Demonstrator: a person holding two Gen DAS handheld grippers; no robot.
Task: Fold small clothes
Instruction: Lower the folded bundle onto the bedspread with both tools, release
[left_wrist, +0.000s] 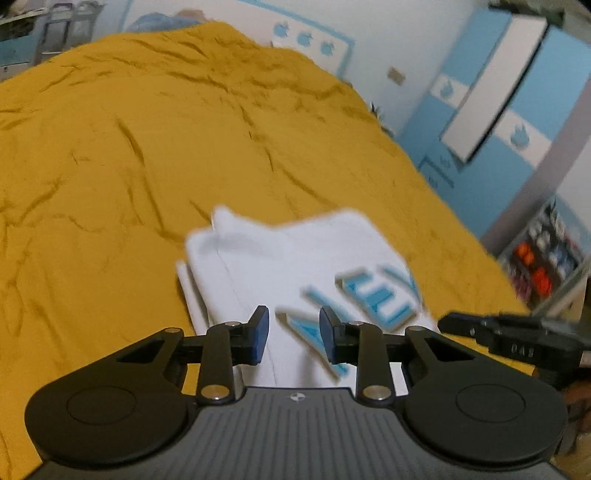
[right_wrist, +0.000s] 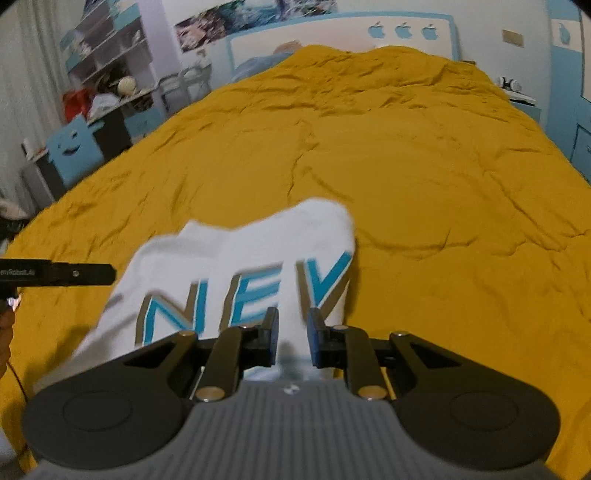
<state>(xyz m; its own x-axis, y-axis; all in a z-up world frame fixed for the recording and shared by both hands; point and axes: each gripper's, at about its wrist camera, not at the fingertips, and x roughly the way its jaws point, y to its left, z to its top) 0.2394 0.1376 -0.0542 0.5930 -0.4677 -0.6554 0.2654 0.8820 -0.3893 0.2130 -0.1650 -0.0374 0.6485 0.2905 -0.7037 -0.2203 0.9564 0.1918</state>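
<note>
A white shirt (left_wrist: 280, 266) with big blue letters lies folded on the yellow bedspread (left_wrist: 110, 155), near the bed's front edge. Both grippers hang just above its near side, pointing down at it. The left gripper (left_wrist: 294, 334) has its blue pads a narrow gap apart, nothing between them, only the shirt's print showing through the gap. The right gripper (right_wrist: 291, 336) stands narrower still, pads apart, nothing pinched; the cloth lies beneath. In the left wrist view the right gripper's black body pokes in from the right; in the right wrist view the left one comes in from the left. Shelves (right_wrist: 107, 48) stand by the wall. The shirt looks blurred in both views
</note>
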